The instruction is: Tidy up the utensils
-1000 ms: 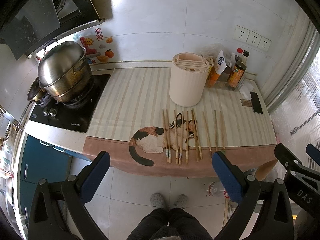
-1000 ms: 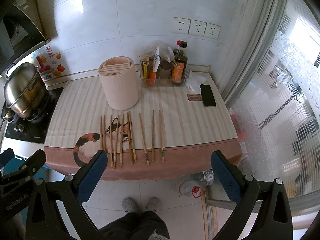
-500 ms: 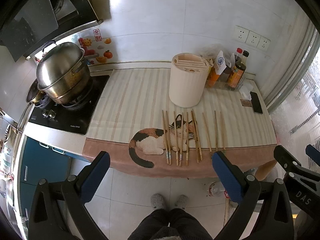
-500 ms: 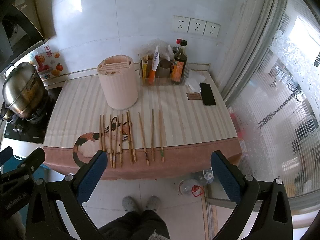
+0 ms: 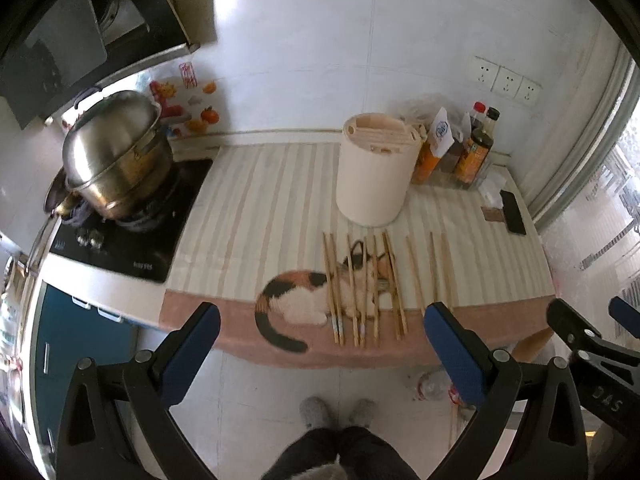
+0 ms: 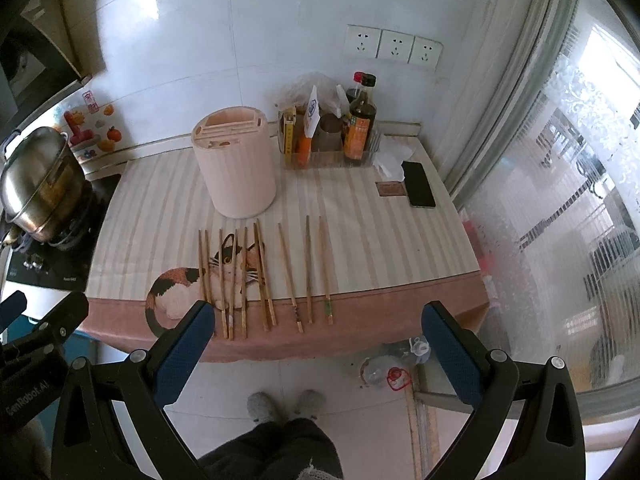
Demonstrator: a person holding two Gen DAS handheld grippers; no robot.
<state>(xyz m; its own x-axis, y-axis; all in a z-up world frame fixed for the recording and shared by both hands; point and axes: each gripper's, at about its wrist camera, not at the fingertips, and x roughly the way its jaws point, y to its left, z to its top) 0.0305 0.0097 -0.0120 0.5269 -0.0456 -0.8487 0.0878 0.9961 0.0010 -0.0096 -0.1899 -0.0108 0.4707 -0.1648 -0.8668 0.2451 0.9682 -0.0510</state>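
Left hand-held gripper [image 5: 320,354] and right hand-held gripper [image 6: 314,350] both gape wide, empty.

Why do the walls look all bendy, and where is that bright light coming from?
Both wrist views: a fisheye lens bows straight lines near the edges. Right wrist view: daylight pours through the frosted window, bleaching it. Left wrist view: glare washes the wall tiles, and the steel pot shines.
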